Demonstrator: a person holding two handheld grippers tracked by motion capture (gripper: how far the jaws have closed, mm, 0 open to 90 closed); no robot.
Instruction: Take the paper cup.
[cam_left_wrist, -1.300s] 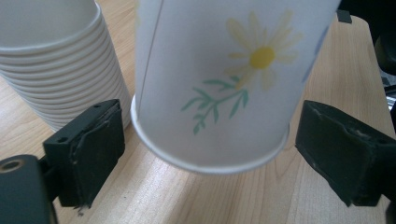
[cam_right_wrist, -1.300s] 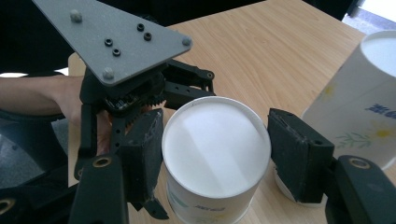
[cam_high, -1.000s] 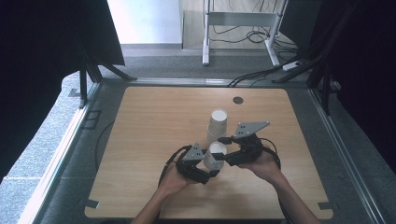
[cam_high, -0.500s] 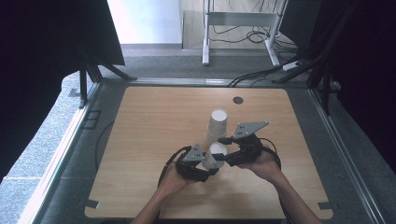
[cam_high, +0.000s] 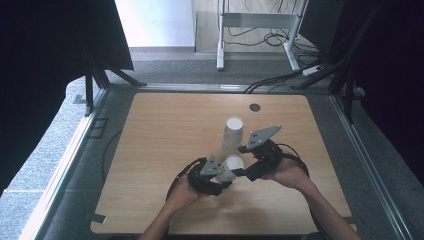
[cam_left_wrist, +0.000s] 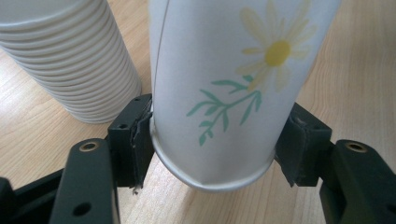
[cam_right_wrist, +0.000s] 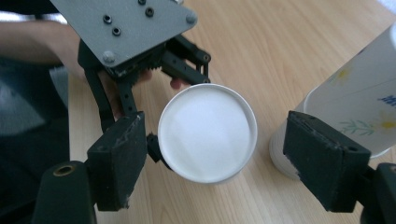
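Left tongs (cam_left_wrist: 210, 154) pinching a daisy-printed paper cup (cam_left_wrist: 229, 88) low over the worktop (cam_high: 165, 135), just beside the cup stack (cam_high: 233, 134), right tongs (cam_right_wrist: 210, 163) just spreading, pads clear of the cup's rim

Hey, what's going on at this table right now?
A person is working with paper cups, a gripper in each hand. The left gripper is clamped on a single daisy-print cup, turned base up. The right gripper has just been opening; its pads stand clear of that cup. A stack of cups stands beside them on the wooden table.
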